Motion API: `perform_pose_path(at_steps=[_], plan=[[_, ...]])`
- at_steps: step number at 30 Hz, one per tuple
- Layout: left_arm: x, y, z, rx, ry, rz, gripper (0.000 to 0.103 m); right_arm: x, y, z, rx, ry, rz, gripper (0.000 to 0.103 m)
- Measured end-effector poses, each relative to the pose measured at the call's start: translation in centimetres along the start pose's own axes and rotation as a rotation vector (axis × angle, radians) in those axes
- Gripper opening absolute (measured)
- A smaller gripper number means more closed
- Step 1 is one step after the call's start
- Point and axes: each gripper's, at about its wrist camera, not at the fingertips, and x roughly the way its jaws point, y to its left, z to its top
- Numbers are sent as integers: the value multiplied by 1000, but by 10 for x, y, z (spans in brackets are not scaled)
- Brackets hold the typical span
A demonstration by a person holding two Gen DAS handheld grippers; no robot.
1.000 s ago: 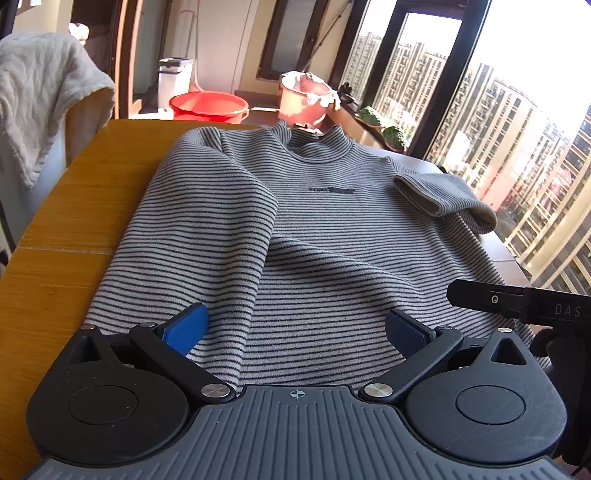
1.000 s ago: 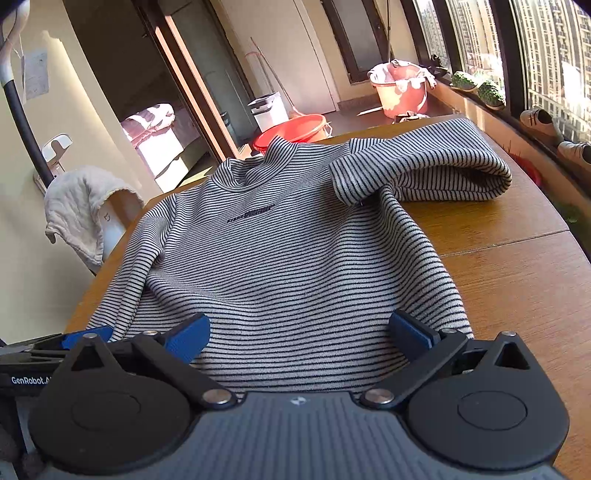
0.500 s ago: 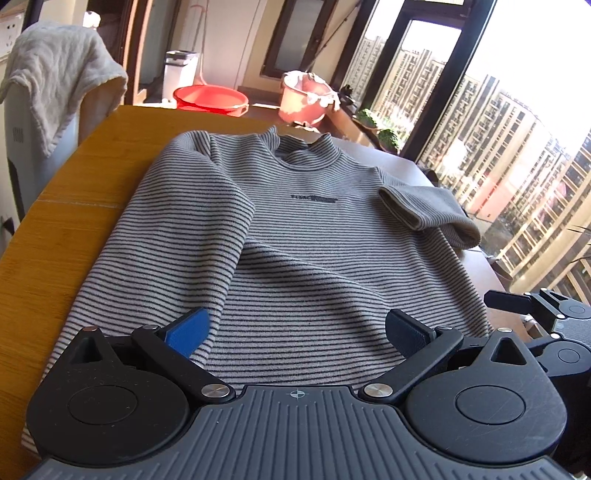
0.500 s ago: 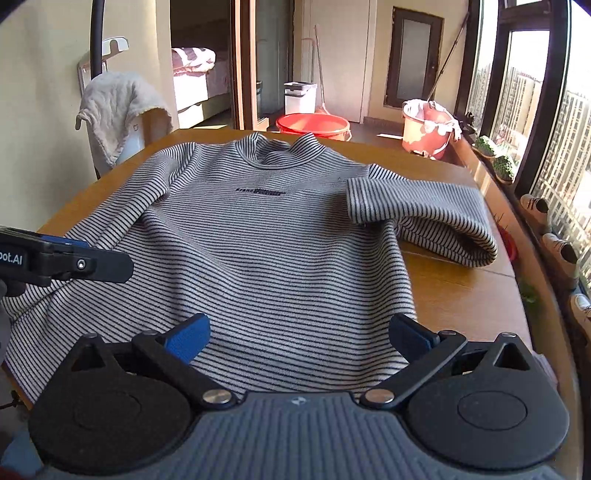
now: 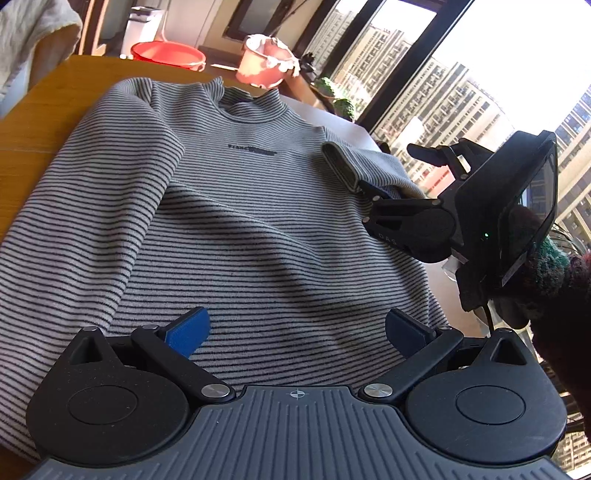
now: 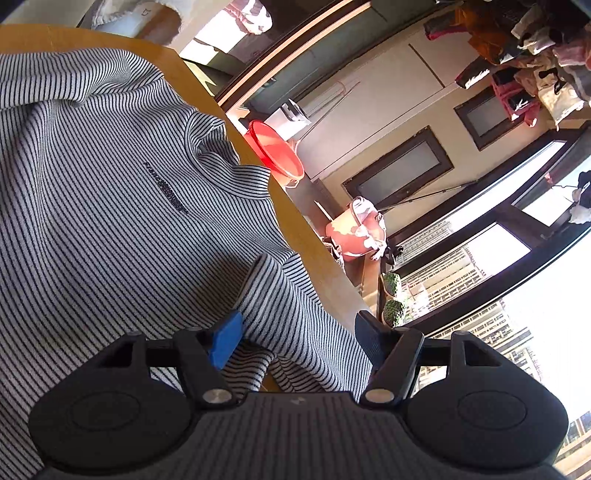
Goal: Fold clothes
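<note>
A grey sweater (image 5: 240,221) with thin black stripes lies face up on the wooden table (image 5: 33,118), collar at the far end. Its right sleeve (image 5: 369,166) is folded back over the shoulder. My left gripper (image 5: 295,332) hovers open over the sweater's lower body, nothing between its blue pads. My right gripper (image 5: 397,171) is rolled onto its side at that sleeve. In the right wrist view the sleeve (image 6: 295,306) lies between the closing jaws of the right gripper (image 6: 297,332); the blue pad touches the cloth, the dark pad stands clear of it.
A red basin (image 5: 168,55) and a pink bucket (image 5: 264,61) stand on the floor beyond the table's far edge. A white towel (image 5: 29,33) hangs over a chair at far left. Tall windows and potted plants (image 5: 343,107) line the right side. A dark knit sleeve (image 5: 554,280) holds the right gripper.
My right gripper has rolled onto its side, moved forward to the folded sleeve, and its jaws have narrowed around it. The left gripper has shifted slightly over the hem and stays open.
</note>
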Motion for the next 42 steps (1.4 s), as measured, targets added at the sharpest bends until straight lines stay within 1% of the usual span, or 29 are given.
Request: perform_pose_path(at_steps=[2, 5, 7, 10, 12, 13, 14, 15, 17, 18, 20, 23, 24, 25, 26, 27, 28, 30, 33, 36, 37, 38, 40, 42], plan=[[0, 3, -1, -6, -11, -18, 103, 9, 9, -3, -53, -7, -30, 68], [-3, 8, -5, -23, -40, -48, 103, 13, 24, -7, -138, -46, -84, 68], [-4, 9, -6, -28, -51, -60, 103, 14, 27, -6, -139, -60, -94, 66], [-6, 9, -6, -32, -61, -74, 103, 15, 27, -2, -116, -69, -68, 63], [-6, 9, -4, -31, -57, -69, 103, 19, 29, 3, -125, -65, -48, 60], [-6, 9, -5, -29, -57, -69, 103, 19, 29, 5, -132, -61, -31, 56], [-7, 9, -6, -25, -59, -70, 103, 18, 28, 6, -142, -45, 7, 54], [-8, 9, -7, -22, -60, -70, 103, 14, 30, 2, -155, -27, 35, 53], [-9, 12, -9, -26, -67, -75, 103, 10, 30, 2, -229, 4, 63, 53], [-9, 12, -9, -30, -69, -76, 103, 10, 31, 0, -277, 15, 55, 53], [-7, 12, -9, -34, -70, -69, 103, 13, 31, -5, -317, 26, 37, 53], [-5, 10, -9, -29, -70, -55, 103, 22, 28, -5, -239, 11, 9, 53], [-5, 9, -10, -25, -69, -51, 103, 25, 28, -4, -211, 3, 6, 46], [-5, 8, -10, -20, -68, -47, 103, 29, 27, -2, -178, 2, 21, 30], [-4, 8, -10, -19, -64, -43, 103, 32, 22, 0, -129, 8, 43, 22], [-4, 7, -9, -23, -57, -38, 103, 33, 13, 3, -65, 12, 44, 11], [-6, 6, -7, -32, -46, -35, 103, 32, -1, 6, 9, 10, 32, 8], [-10, 3, -4, -49, -28, -39, 103, 25, -51, 11, 220, 11, -7, 8], [-24, -7, -1, -28, -65, -73, 103, 14, -137, 12, 561, 20, -48, 8], [-40, -14, -1, -14, -98, -98, 103, -8, -215, 8, 878, -23, -68, 8], [-44, -15, -1, -11, -106, -104, 103, -15, -233, 9, 938, -39, -76, 8], [-49, -16, -1, -9, -114, -109, 103, -22, -245, 11, 970, -52, -81, 8], [-56, -18, -2, -2, -128, -115, 103, -31, -259, 18, 992, -72, -85, 8], [-60, -16, -3, -1, -137, -118, 103, -32, -263, 25, 979, -78, -87, 8]])
